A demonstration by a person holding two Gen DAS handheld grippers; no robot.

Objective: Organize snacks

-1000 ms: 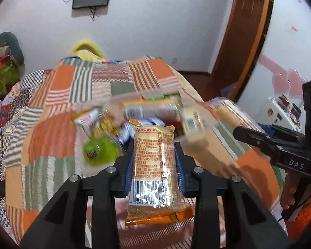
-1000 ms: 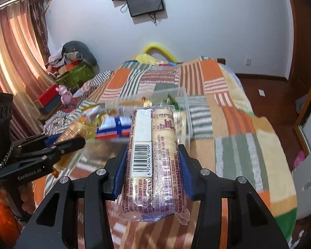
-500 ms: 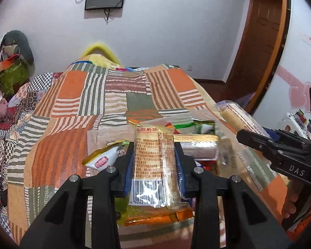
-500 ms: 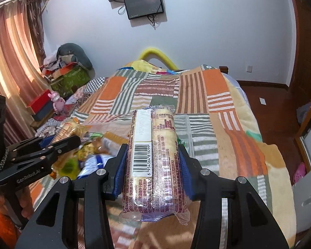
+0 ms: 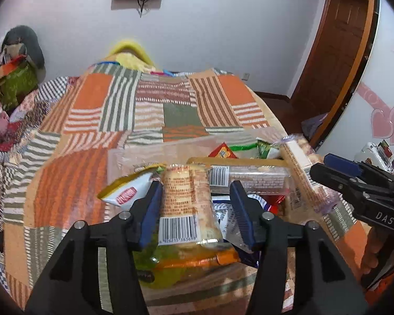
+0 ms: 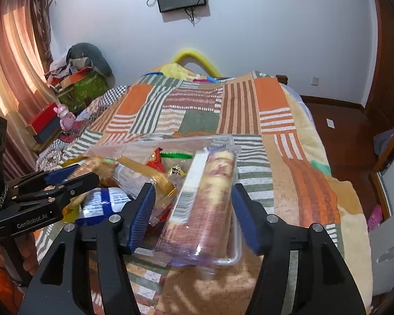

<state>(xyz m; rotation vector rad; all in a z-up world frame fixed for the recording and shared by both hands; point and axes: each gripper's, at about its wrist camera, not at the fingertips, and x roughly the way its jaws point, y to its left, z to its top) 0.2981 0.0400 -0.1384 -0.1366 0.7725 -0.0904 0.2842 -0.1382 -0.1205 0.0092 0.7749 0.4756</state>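
A clear plastic bin (image 5: 170,144) of mixed snacks lies on the bed. My left gripper (image 5: 195,191) hangs over it, its jaws opening. An orange-printed biscuit pack (image 5: 182,181) sits loose between the pads, resting on the snacks below. My right gripper (image 6: 193,191) is over the bin's (image 6: 233,260) right side, jaws opening too. A long pale biscuit pack (image 6: 210,189) lies tilted between its pads, free of both. Each view shows the other gripper: the right gripper (image 5: 336,170) and the left gripper (image 6: 73,177).
Inside the bin are a white and yellow sachet (image 5: 128,191), a long barcoded pack (image 5: 249,176), a red bag (image 6: 155,161) and a green jelly cup (image 5: 165,275). The patchwork blanket (image 6: 249,105) covers the bed. Wooden floor (image 6: 349,136) lies to the right, clutter (image 6: 78,84) at far left.
Both grippers came forward over the bin, then spread their jaws. The two packs slipped from the pads. The right one tipped over onto the bin's contents.
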